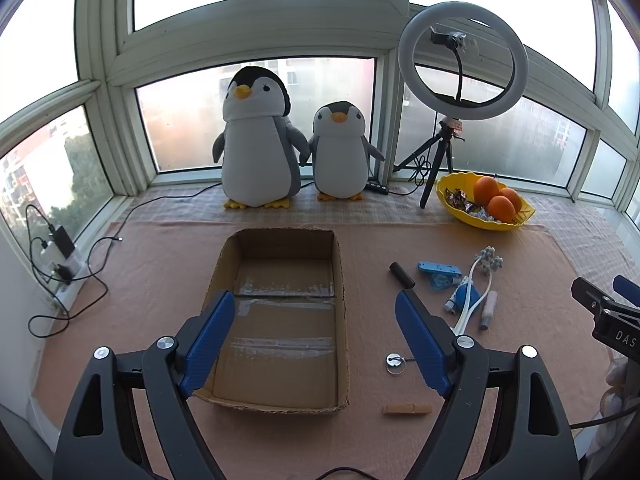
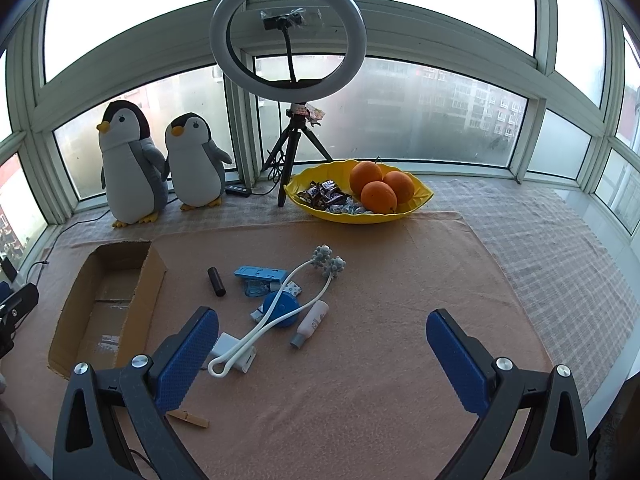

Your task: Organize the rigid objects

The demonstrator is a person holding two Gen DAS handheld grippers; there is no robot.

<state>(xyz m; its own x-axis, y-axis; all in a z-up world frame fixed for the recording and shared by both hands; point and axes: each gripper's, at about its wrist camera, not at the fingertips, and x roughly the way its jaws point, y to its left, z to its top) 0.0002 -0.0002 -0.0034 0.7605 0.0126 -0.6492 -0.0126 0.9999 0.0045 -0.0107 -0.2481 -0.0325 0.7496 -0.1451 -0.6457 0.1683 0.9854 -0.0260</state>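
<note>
Grippers both spread wide, nothing between the blue pads: left gripper (image 1: 316, 336) hovers over the open brown cardboard box (image 1: 280, 320), right gripper (image 2: 324, 356) hovers over the peach-coloured cloth (image 2: 380, 360) just right of the loose items. Box interior shows only taped flaps. Items lie in a cluster to the right of the box: black cylinder (image 2: 216, 281), flat light-blue plastic holder (image 2: 260, 273), white looped roller massager with grey knobbed heads (image 2: 329, 262) lying across a round blue disc (image 2: 286, 308), small pink bottle with grey cap (image 2: 311, 324), white rectangular block (image 2: 234, 354) under the loop end. Wooden clothespin (image 1: 407, 409) and small round metal key ring (image 1: 395, 360) lie nearer, apart from the cluster. Yellow plastic bowl (image 2: 420, 196) with three oranges (image 2: 380, 186) sits beyond the cloth.
</note>
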